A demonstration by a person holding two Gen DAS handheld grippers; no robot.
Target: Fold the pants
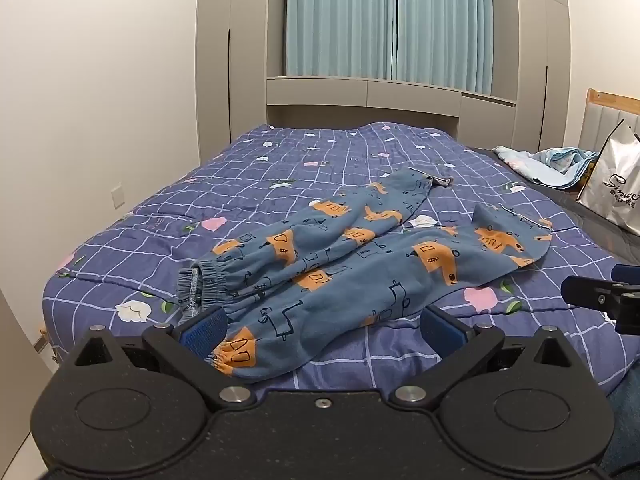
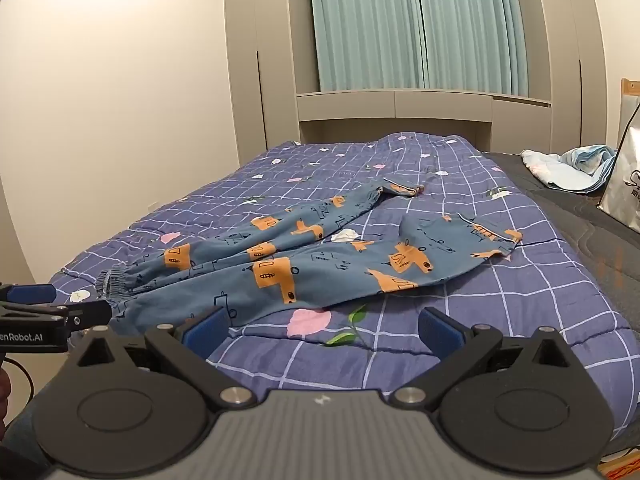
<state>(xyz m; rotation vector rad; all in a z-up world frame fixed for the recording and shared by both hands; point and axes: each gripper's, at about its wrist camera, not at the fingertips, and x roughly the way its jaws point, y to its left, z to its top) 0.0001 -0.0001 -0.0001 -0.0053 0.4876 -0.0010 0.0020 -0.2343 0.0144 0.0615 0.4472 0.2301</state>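
Observation:
Blue pants with orange prints lie spread on the bed, waistband at the near left, both legs running away to the right. They also show in the right wrist view. My left gripper is open, its fingers either side of the near waist end, just above the fabric. My right gripper is open and empty, over the bedspread just right of the waist. The left gripper also shows at the left edge of the right wrist view. The right gripper shows at the right edge of the left wrist view.
The bed has a purple checked quilt. A light blue blanket and a white shopping bag lie at the far right by the headboard. A wall runs along the left side; wardrobes and curtains stand behind.

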